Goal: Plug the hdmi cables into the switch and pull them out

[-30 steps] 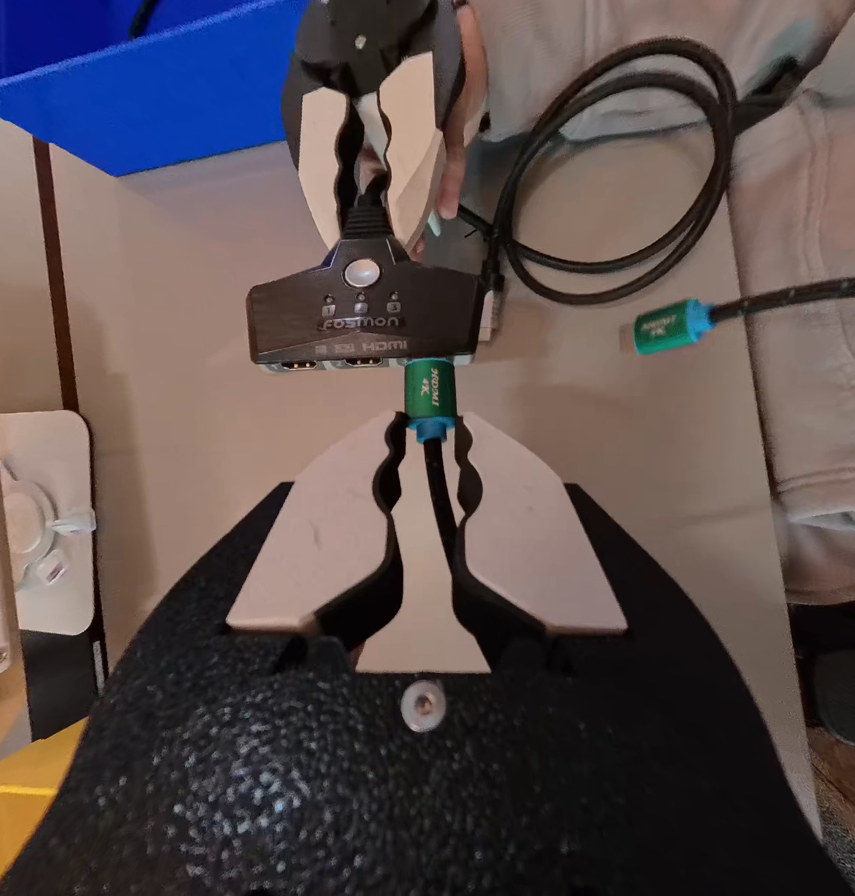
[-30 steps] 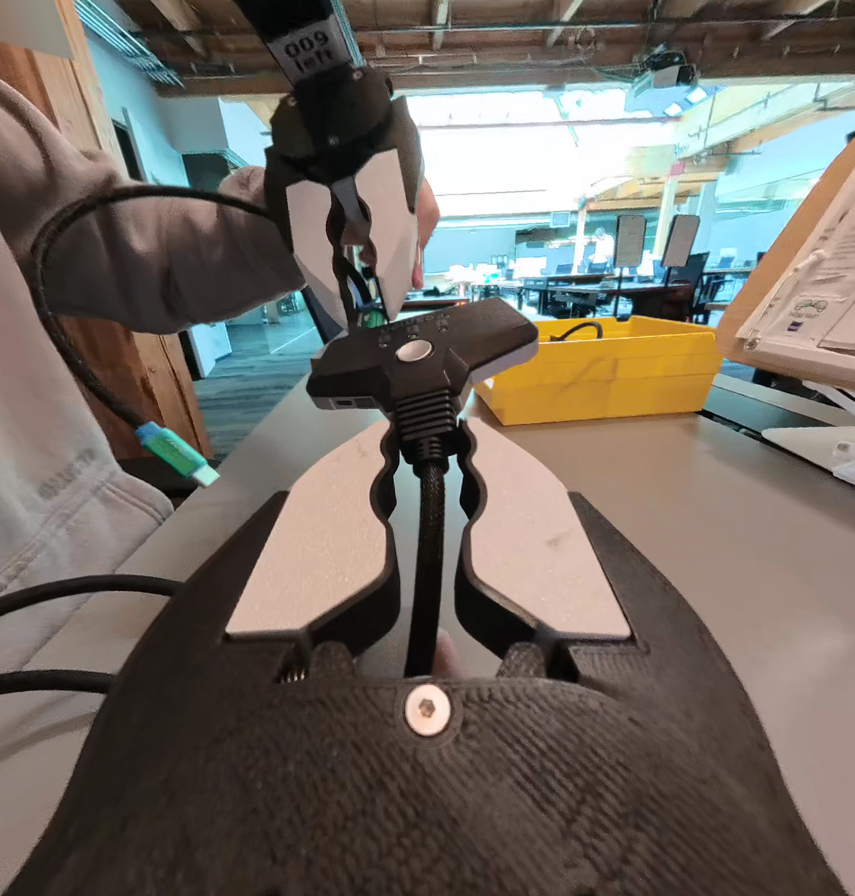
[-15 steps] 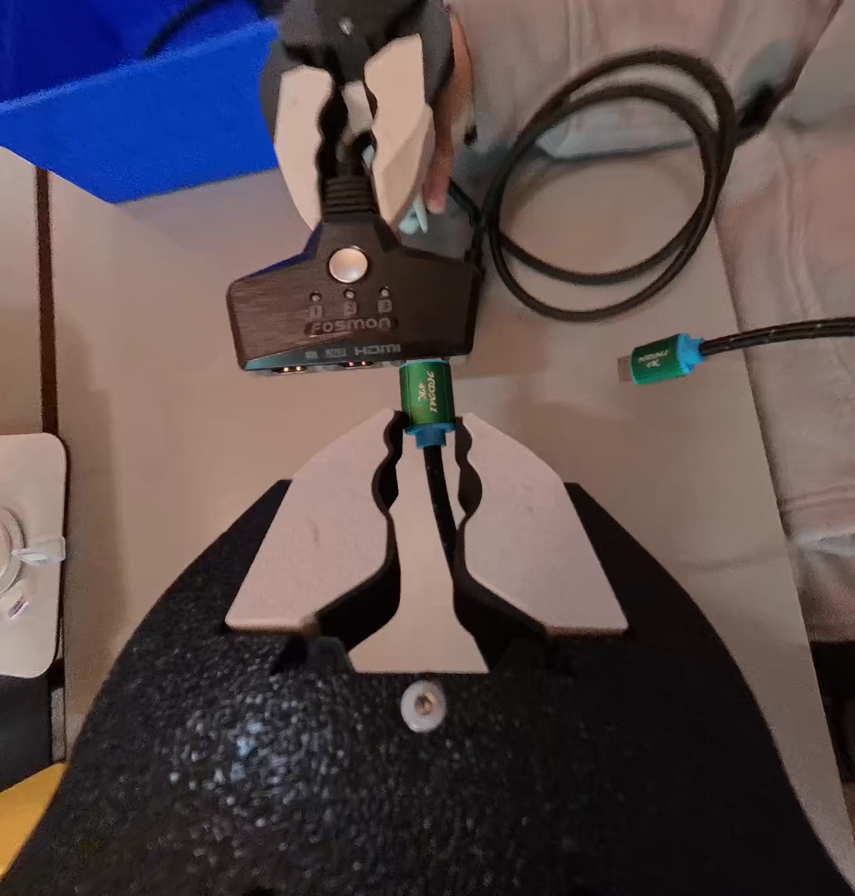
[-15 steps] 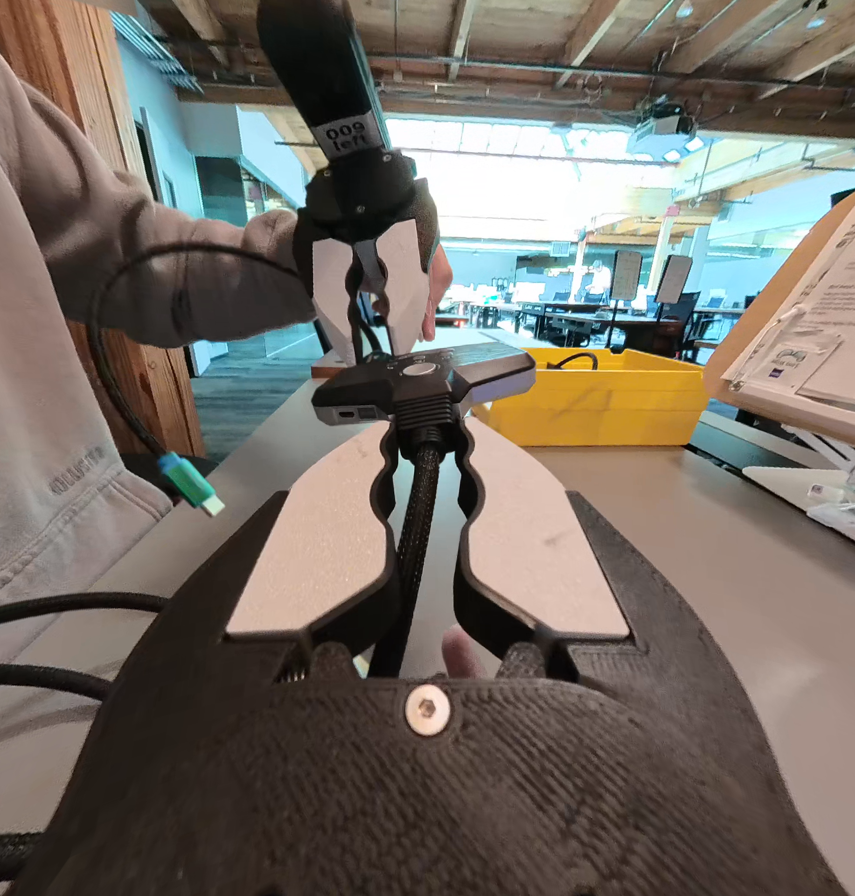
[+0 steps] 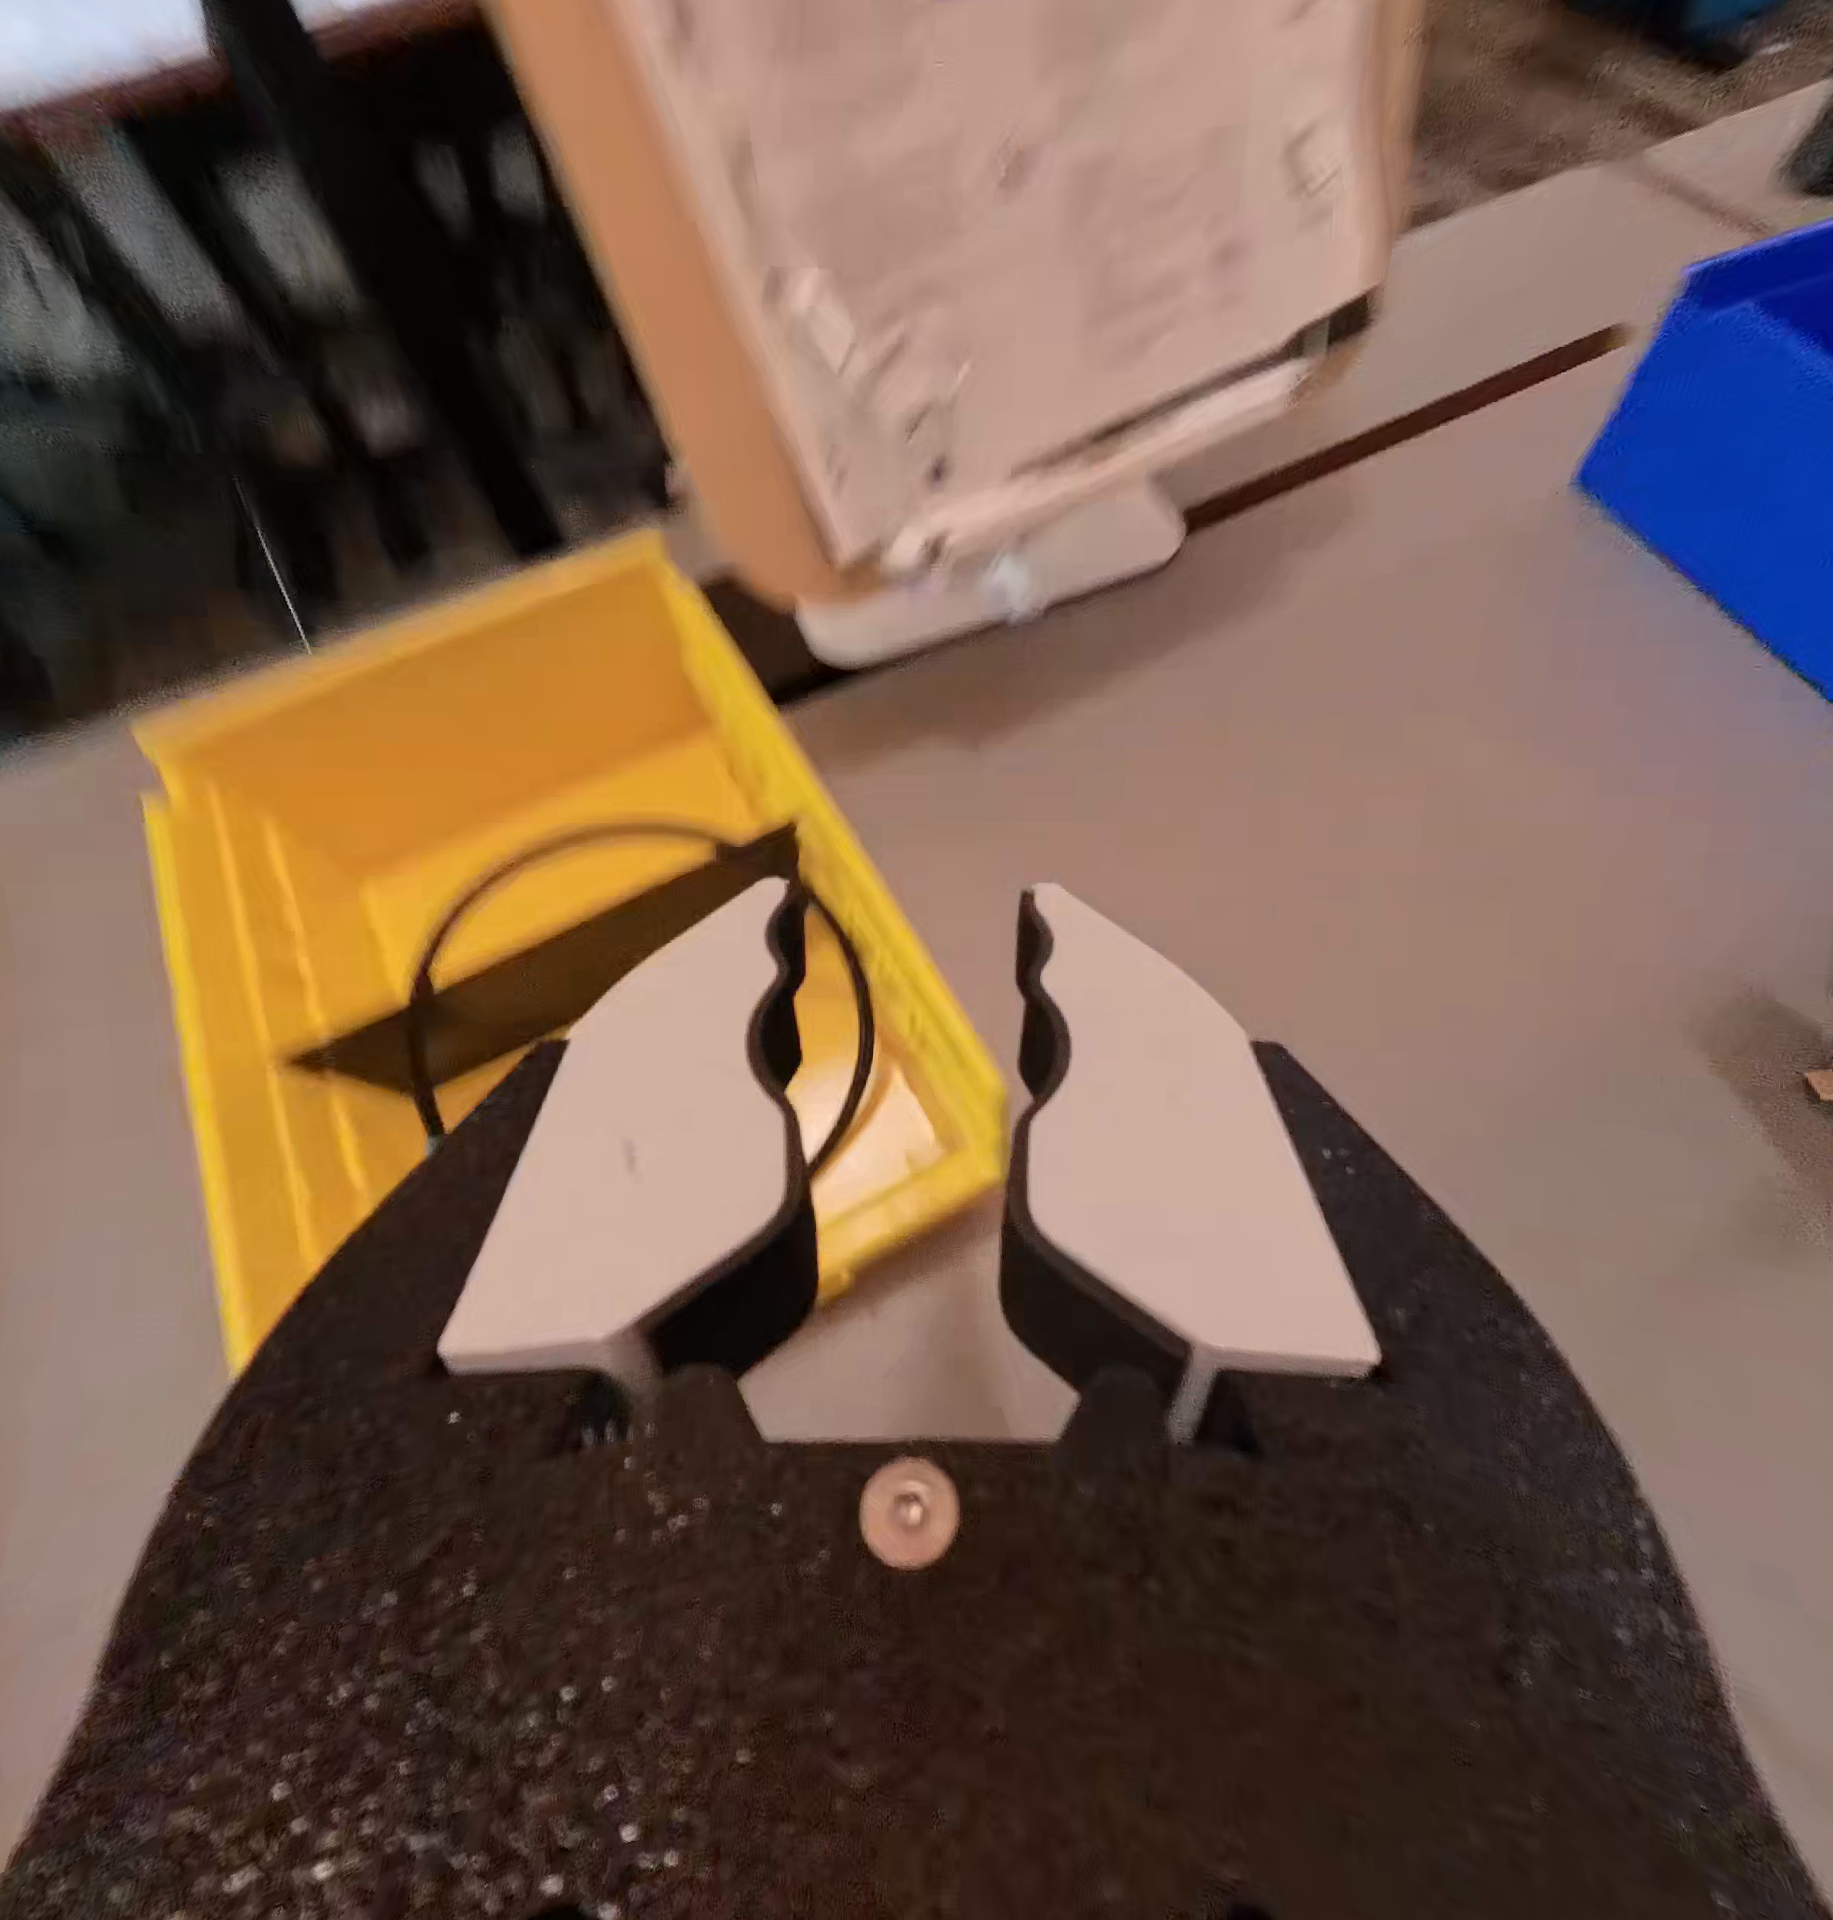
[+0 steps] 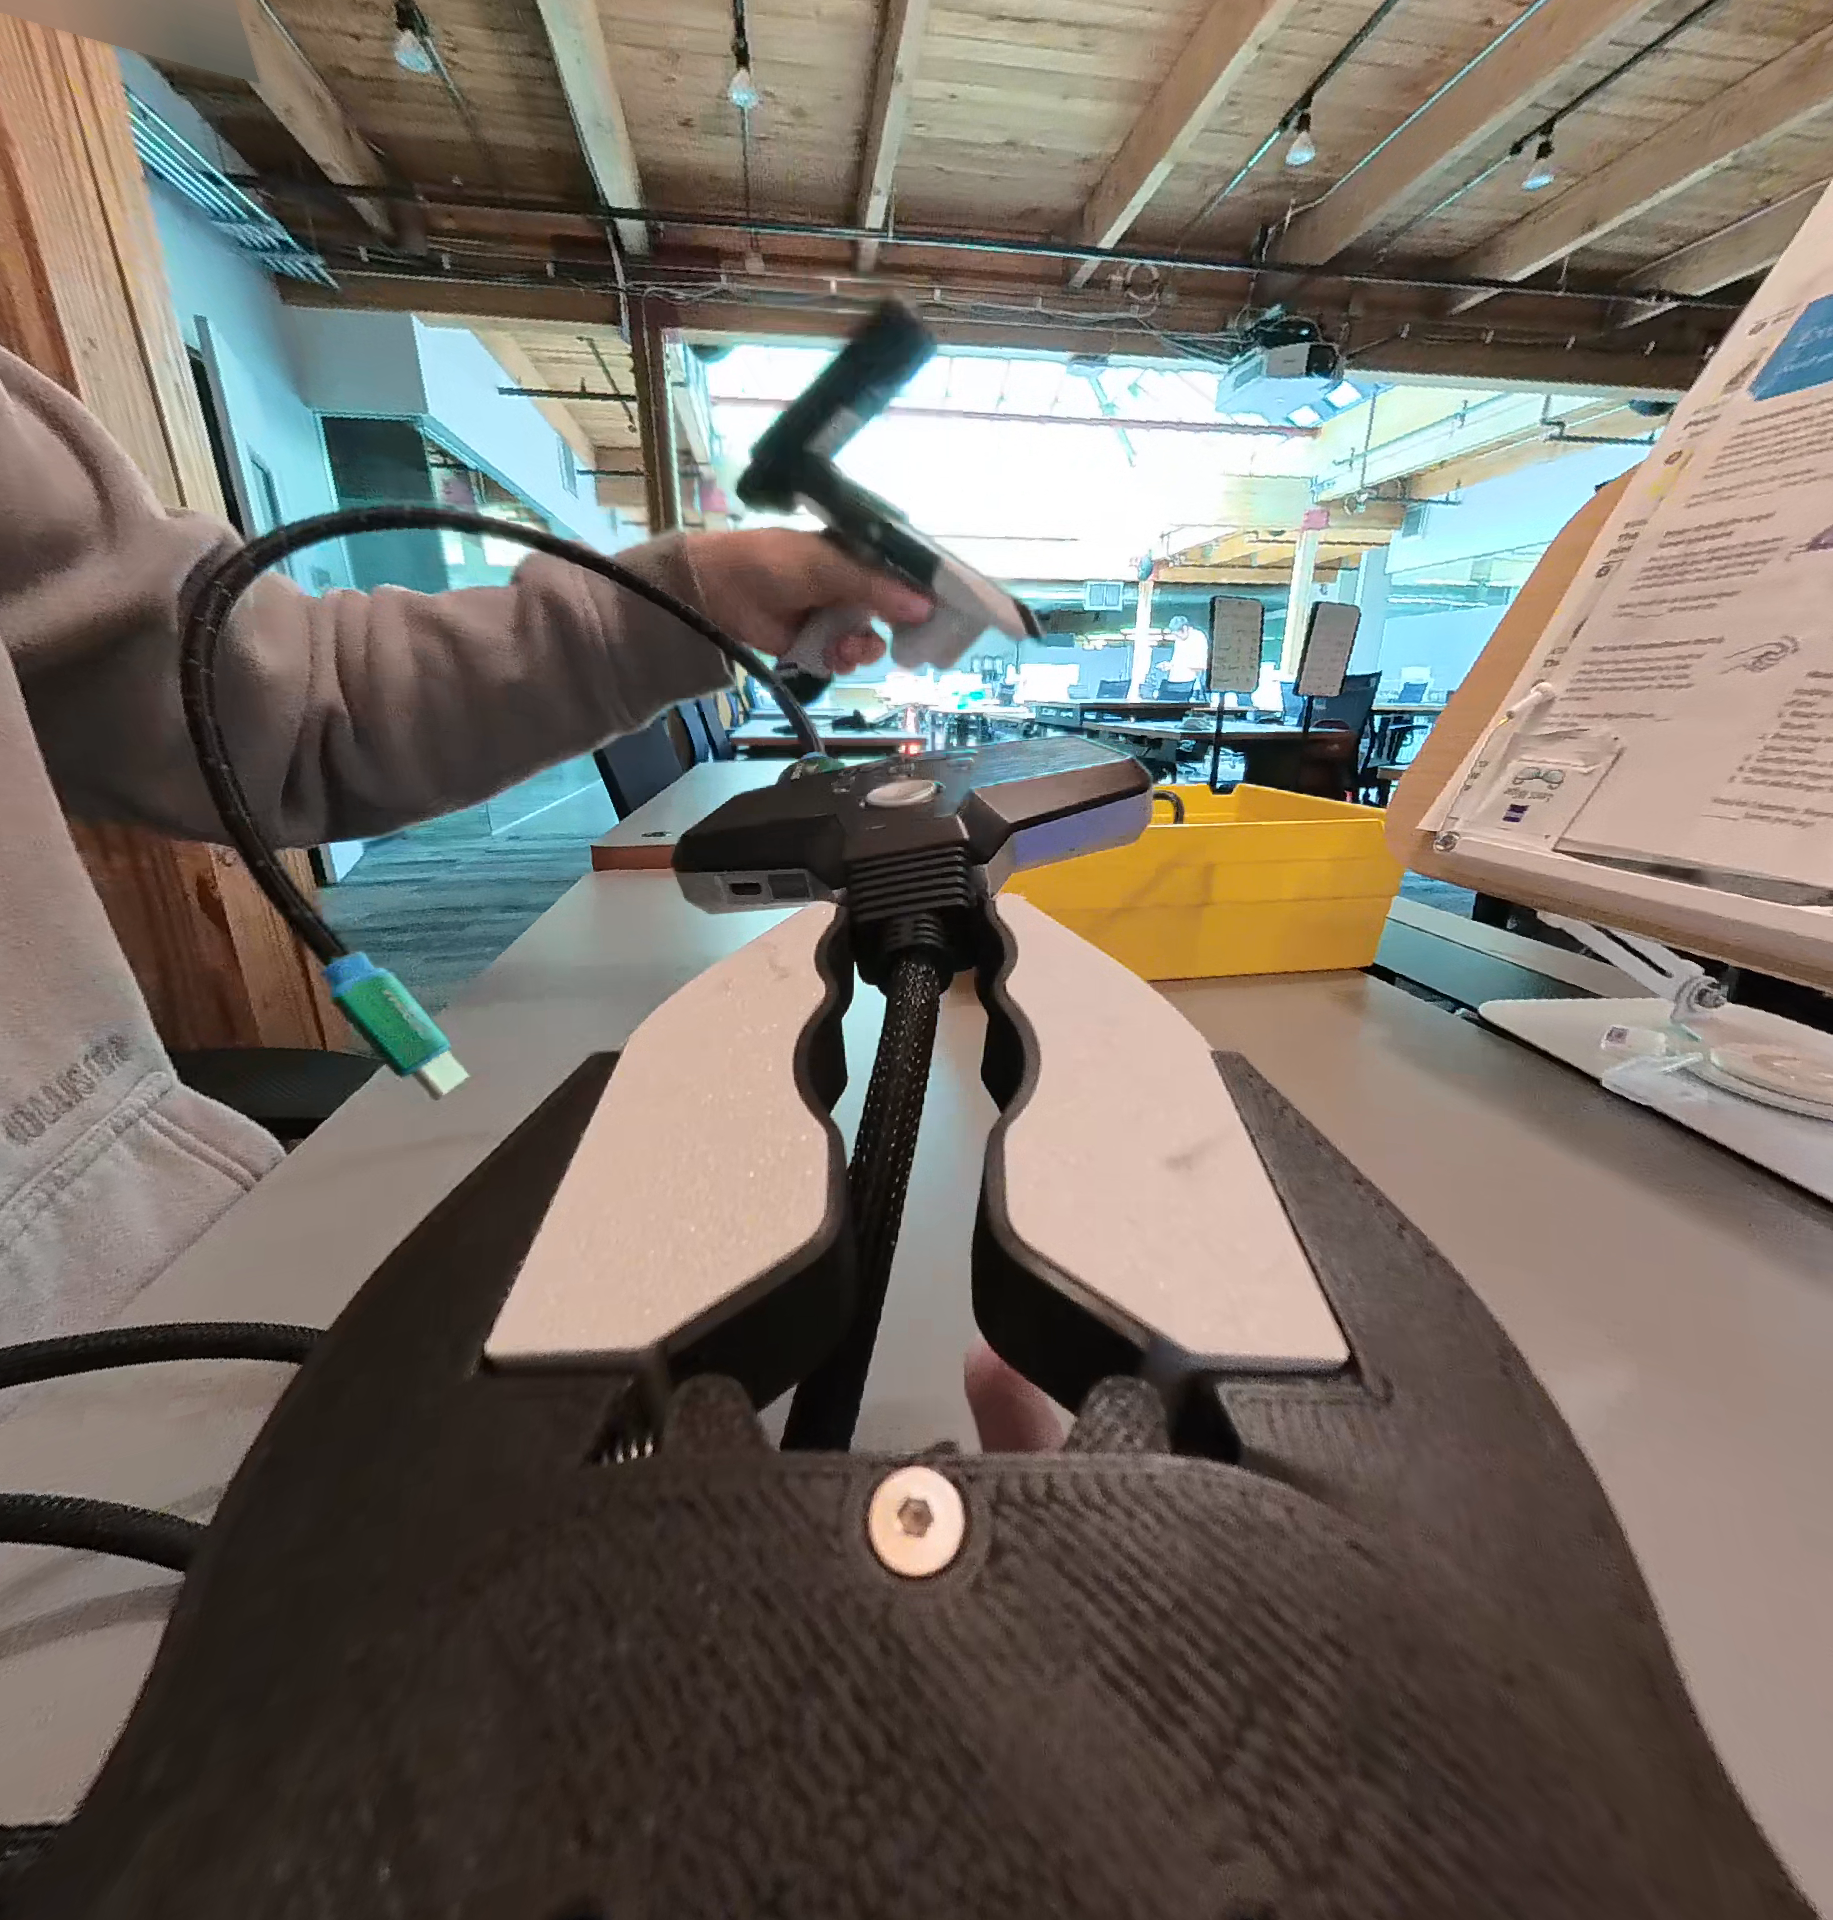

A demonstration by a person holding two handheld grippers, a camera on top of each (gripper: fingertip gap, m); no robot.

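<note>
My right gripper (image 6: 917,925) is shut on the ribbed cable neck of the black HDMI switch (image 6: 912,821) and holds it above the table. A green plug (image 6: 810,771) sits in the switch's far side. Its braided cable (image 6: 205,644) arcs up and left to a free green plug (image 6: 387,1023) that hangs at the left. My left gripper (image 5: 910,894) is open and empty, and faces the yellow bin. In the right wrist view it shows blurred (image 6: 953,613), held by a hand above and beyond the switch.
A yellow bin (image 5: 268,790) with a black cable (image 5: 444,935) stands on the grey table (image 5: 1411,831); the bin also shows in the right wrist view (image 6: 1255,862). A document stand (image 6: 1670,675) is at the right. A blue bin (image 5: 1743,436) is farther off. A grey sleeve (image 6: 320,675) reaches in from the left.
My left gripper has let go of the green plug, opened, and swung up and away toward the yellow bin. The plug stays in the switch. My right gripper keeps its hold.
</note>
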